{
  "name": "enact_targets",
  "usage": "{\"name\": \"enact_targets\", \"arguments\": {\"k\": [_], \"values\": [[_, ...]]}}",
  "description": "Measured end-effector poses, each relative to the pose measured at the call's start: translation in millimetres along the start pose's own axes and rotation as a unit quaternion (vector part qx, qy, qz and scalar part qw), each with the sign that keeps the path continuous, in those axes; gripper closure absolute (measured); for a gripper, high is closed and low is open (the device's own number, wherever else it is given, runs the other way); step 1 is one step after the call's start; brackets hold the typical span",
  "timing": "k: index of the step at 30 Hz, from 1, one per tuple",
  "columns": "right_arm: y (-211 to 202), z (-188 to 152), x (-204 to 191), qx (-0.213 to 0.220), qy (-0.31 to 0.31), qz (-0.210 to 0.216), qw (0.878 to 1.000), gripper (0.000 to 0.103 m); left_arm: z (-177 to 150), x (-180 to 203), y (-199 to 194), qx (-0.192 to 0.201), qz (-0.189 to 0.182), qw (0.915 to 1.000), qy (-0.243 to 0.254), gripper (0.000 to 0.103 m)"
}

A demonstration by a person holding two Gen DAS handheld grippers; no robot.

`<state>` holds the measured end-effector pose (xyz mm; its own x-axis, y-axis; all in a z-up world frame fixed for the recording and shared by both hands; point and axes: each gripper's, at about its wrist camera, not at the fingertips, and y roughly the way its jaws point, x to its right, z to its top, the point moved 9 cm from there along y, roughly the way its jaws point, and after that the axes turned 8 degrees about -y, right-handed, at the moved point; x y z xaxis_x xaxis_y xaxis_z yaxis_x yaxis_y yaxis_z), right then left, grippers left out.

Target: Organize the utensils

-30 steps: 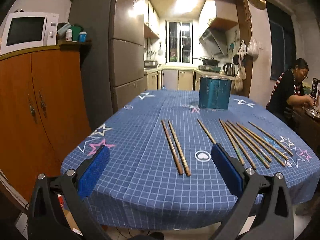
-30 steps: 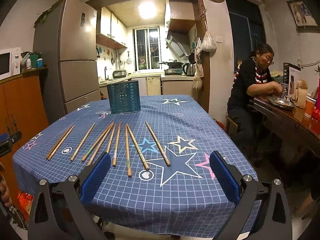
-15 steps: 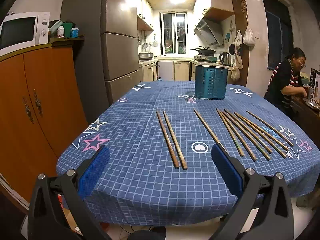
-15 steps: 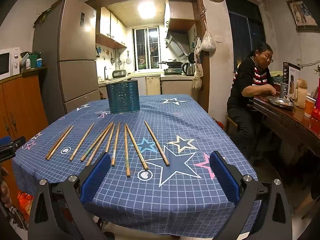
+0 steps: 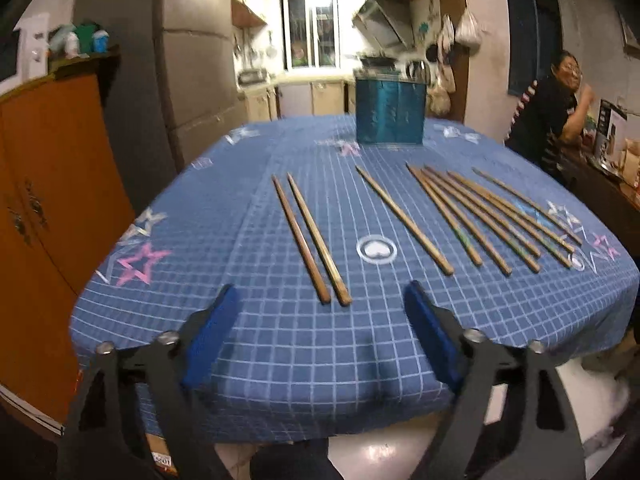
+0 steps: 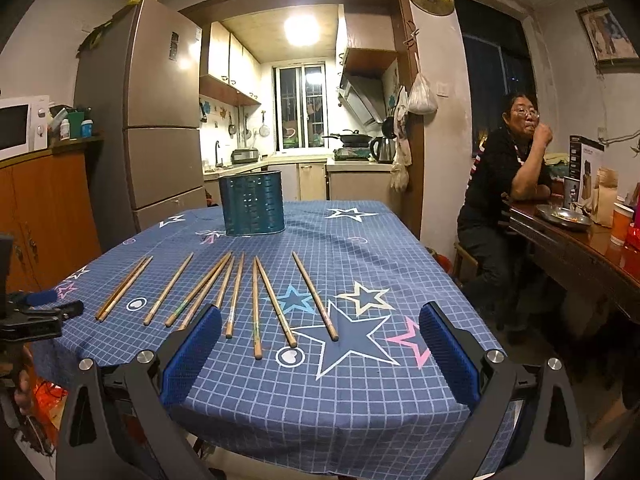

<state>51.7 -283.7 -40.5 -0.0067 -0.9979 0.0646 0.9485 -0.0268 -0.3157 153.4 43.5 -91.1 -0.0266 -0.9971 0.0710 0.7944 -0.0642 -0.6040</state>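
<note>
A dim home kitchen opens behind a dining room, with a tall grey refrigerator (image 6: pixel 160 120) by an orange wooden cabinet (image 6: pixel 44 208) that carries a white microwave (image 6: pixel 18 126). A seated person in a dark top (image 6: pixel 508 184) leans on a brown side table (image 6: pixel 580 248) at the right of the room.

The table (image 6: pixel 360 380) in front is covered by a blue checked cloth printed with stars. At its far end stands a teal perforated metal utensil holder (image 6: pixel 252 204), upright. Between that holder and the near edge, wooden chopsticks (image 6: pixel 236 292) lie flat on the cloth in a loose row, all pointing roughly toward the holder. A pair of brown chopsticks (image 5: pixel 310 238) lies side by side at the row's left end, well apart from the holder.

The left hand-held gripper (image 5: pixel 320 308) hangs over the near edge of the table, just short of that pair's near tips; its jaws are closing, with nothing between the blue pads (image 5: pixel 212 332). The right hand-held gripper (image 6: pixel 320 328) hovers over the near right part of the table with its jaws wide apart and empty.
</note>
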Motion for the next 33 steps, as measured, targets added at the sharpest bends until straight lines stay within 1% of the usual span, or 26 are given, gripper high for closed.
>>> {"name": "enact_targets", "arguments": {"k": [5,7,11,15,17,20,25,26,28,30,31,33], "values": [[13.3,-4.2,-5.6,-0.01,-0.001,0.01,1.0,0.004,-7.2,-2.8,20.2,-0.022,-0.01,0.9997,-0.01,0.062],[17.1,-5.3,-6.9,-0.013,-0.002,0.012,1.0,0.004,-7.3,-6.2,21.8,-0.024,-0.015,0.9994,-0.02,0.065],[26.6,-6.8,-7.5,-0.019,-0.001,0.014,1.0,0.004,-11.3,-4.7,27.6,-0.039,-0.016,0.9991,-0.01,0.065],[33.6,-8.7,-9.4,-0.024,0.0,0.017,1.0,0.004,-16.1,-6.2,36.4,-0.05,-0.008,0.9987,-0.008,0.065],[36.0,-9.1,-10.9,-0.026,-0.002,0.017,1.0,0.004,-14.7,-9.6,37.4,-0.048,-0.003,0.9988,-0.008,0.068],[40.2,-8.5,-11.6,-0.027,-0.001,0.019,0.999,0.004,-13.2,-15.9,38.7,-0.048,0.003,0.9988,-0.01,0.07],[46.8,-7.2,-16.9,-0.029,-0.004,0.025,0.999,0.004,-14.1,-18.6,37.6,-0.051,0.0,0.9987,-0.006,0.07],[48.7,-6.9,-18.3,-0.03,-0.005,0.027,0.999,0.004,-14.3,-18.4,36.9,-0.05,0.004,0.9987,-0.001,0.07],[51.8,-6.6,-19.6,-0.031,-0.005,0.029,0.999,0.004,-12.9,-24.1,37.8,-0.046,0.025,0.9986,0.004,0.07],[53.6,-6.3,-20.6,-0.031,-0.004,0.031,0.999,0.004,-10.5,-31.2,40.0,-0.046,0.029,0.9985,-0.003,0.07],[55.2,-5.9,-21.6,-0.031,-0.005,0.031,0.999,0.004,-9.6,-32.2,40.1,-0.046,0.028,0.9985,-0.004,0.07],[57.0,-7.0,-22.8,-0.033,-0.006,0.033,0.999,0.004,-7.7,-28.4,35.5,-0.044,0.01,0.999,-0.008,0.07]]}}
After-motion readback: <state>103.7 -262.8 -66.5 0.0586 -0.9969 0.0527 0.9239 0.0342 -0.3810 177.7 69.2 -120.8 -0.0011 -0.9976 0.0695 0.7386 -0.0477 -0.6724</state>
